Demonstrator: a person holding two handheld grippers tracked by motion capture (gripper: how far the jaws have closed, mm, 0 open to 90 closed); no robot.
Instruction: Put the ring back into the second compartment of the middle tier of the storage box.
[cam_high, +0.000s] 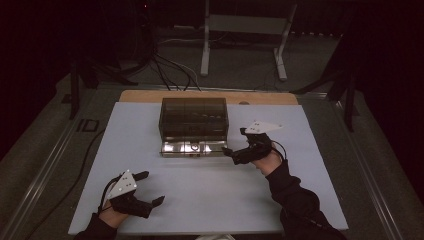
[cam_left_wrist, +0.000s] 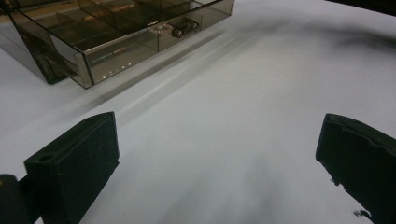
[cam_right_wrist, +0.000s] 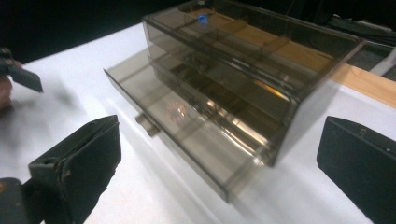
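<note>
Nearest us, by the tabletop's (cam_high: 210, 200) front-left corner, our left gripper (cam_high: 142, 192) hovers with its fingers (cam_left_wrist: 74, 168) spread wide and nothing between them; in the left gripper view they frame bare white surface, with the smoky drawer organizer (cam_high: 194, 120) well off ahead. Farther in, toward the middle of the right half, our right gripper (cam_high: 235, 147) sits just beside the pulled-out bottom drawer (cam_high: 192, 148), at its right end; its fingers (cam_right_wrist: 79, 163) are also spread and hold nothing. That drawer is what we judge the coming move turns on. Its long axis runs parallel to the tabletop's front edge, and it stands out from the cabinet toward us. Seen in the right gripper view, the drawer lies ahead and between the fingers, its near corner closest and its small front handle (cam_right_wrist: 145, 124) farther along the face. A small shiny item (cam_left_wrist: 183, 27) lies in one compartment; we cannot tell what it is. Our right hand is clearly nearer, and nothing stands in its way. Beyond, the wooden strip (cam_high: 260, 97) runs along the far edge.
</note>
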